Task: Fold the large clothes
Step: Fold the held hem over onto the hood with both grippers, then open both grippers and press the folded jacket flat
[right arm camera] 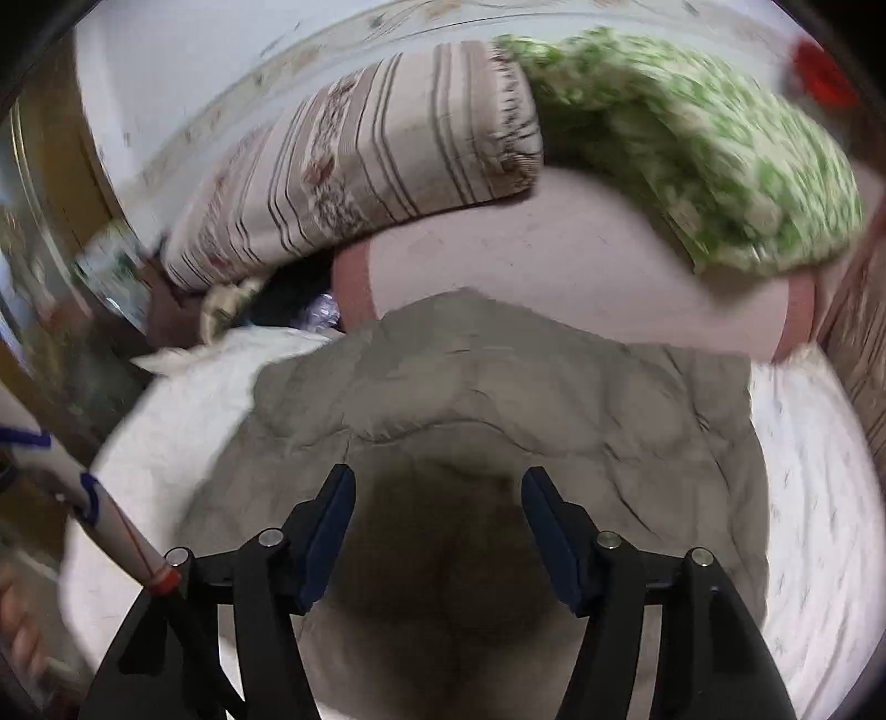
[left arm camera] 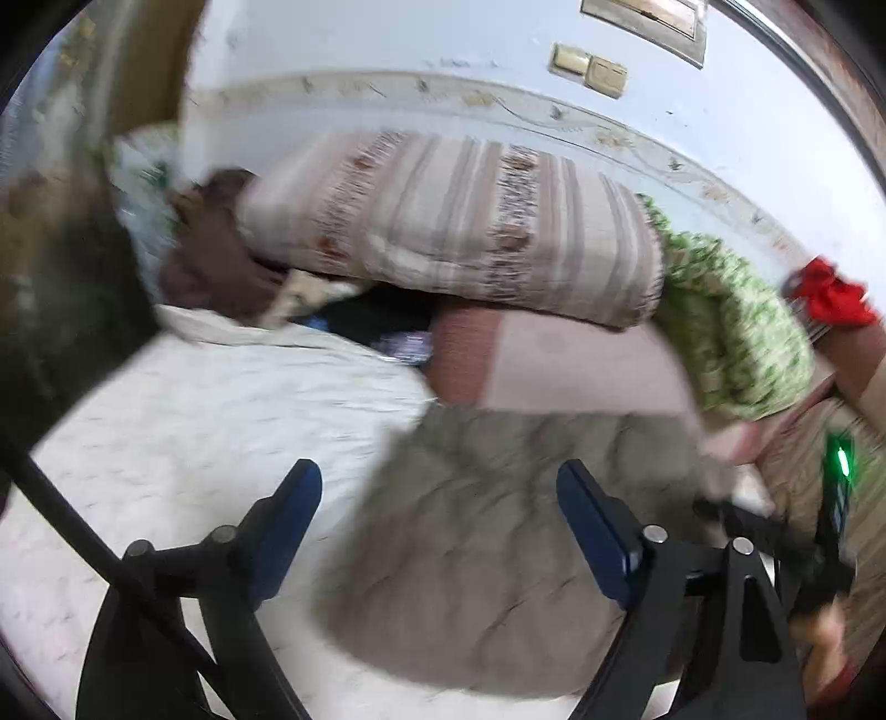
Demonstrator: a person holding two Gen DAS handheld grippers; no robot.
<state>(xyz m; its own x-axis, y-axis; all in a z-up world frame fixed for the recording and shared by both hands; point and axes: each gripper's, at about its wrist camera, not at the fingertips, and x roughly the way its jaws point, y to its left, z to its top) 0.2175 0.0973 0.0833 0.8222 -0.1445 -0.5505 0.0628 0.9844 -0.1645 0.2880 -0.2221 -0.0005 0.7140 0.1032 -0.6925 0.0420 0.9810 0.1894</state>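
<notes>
A grey-beige quilted garment lies folded on the white bedsheet. My left gripper hovers above its left edge, open, with nothing between the blue pads. In the right wrist view the same garment spreads below my right gripper, which also stands open and empty over a dark shadow on the cloth. The other gripper's body with a green light shows at the right edge of the left wrist view. Both views are blurred.
A striped folded blanket and a green patterned blanket rest on a pink pillow at the head of the bed. Brown cloth lies left. A red item sits far right. The wall is behind.
</notes>
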